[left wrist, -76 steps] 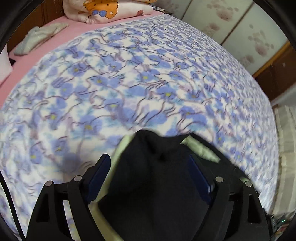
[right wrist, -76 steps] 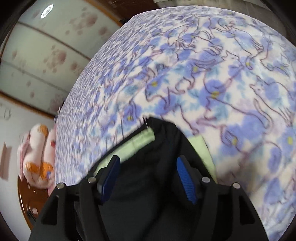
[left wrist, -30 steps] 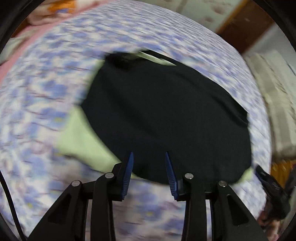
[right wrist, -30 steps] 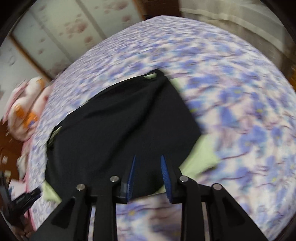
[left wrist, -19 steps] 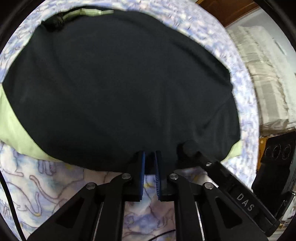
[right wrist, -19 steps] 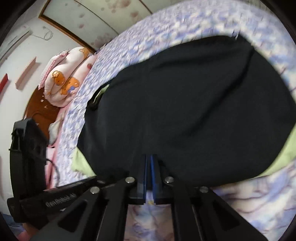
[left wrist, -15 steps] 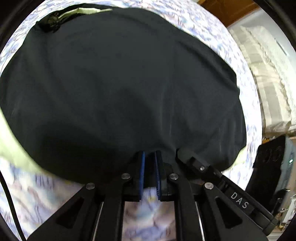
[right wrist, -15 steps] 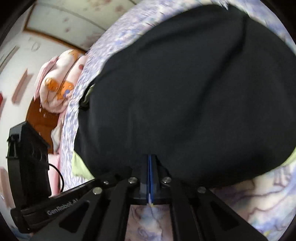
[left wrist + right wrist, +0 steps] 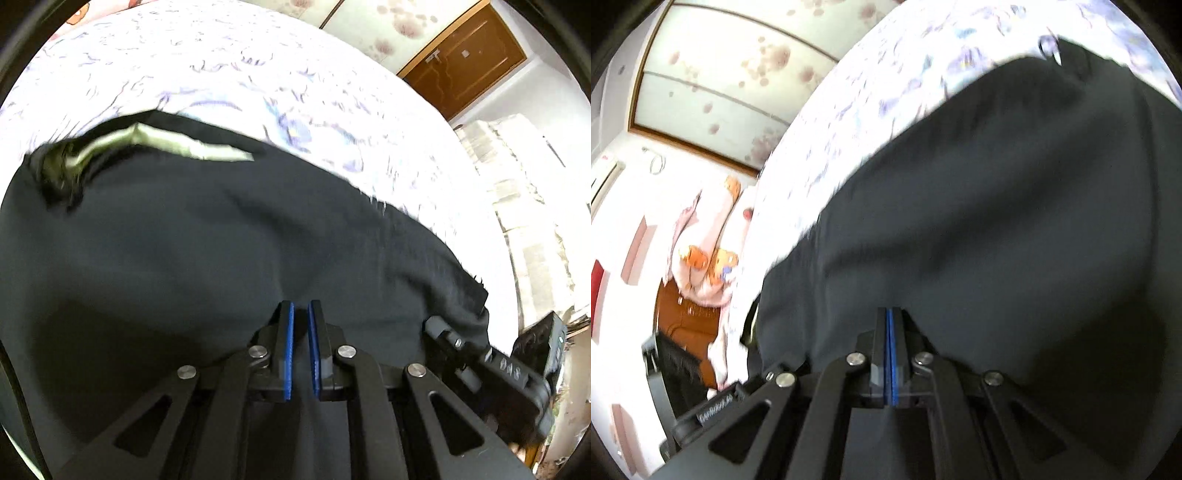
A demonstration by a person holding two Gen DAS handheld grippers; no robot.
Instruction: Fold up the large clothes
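Observation:
A large black garment (image 9: 221, 240) with a pale green lining (image 9: 166, 146) at its far collar lies on the flower-print bed sheet (image 9: 221, 66). My left gripper (image 9: 299, 306) is shut on a fold of the black cloth, which bunches between its blue pads and runs under the fingers. In the right wrist view the same garment (image 9: 1015, 221) fills the frame, and my right gripper (image 9: 889, 310) is shut on it with its pads pressed together. The right gripper's black frame (image 9: 491, 369) shows close beside the left one.
The sheet (image 9: 886, 81) stretches beyond the garment's far edge. A wooden cabinet door (image 9: 465, 55) and stacked pale bedding (image 9: 517, 177) stand past the bed's right side. A pink quilt with orange bears (image 9: 705, 251) lies at the head end, against flower-patterned panels (image 9: 738, 55).
Both grippers went from open to shut on the garment's near hem, then moved forward over it. The strip of sheet below the fingers has given way to black cloth.

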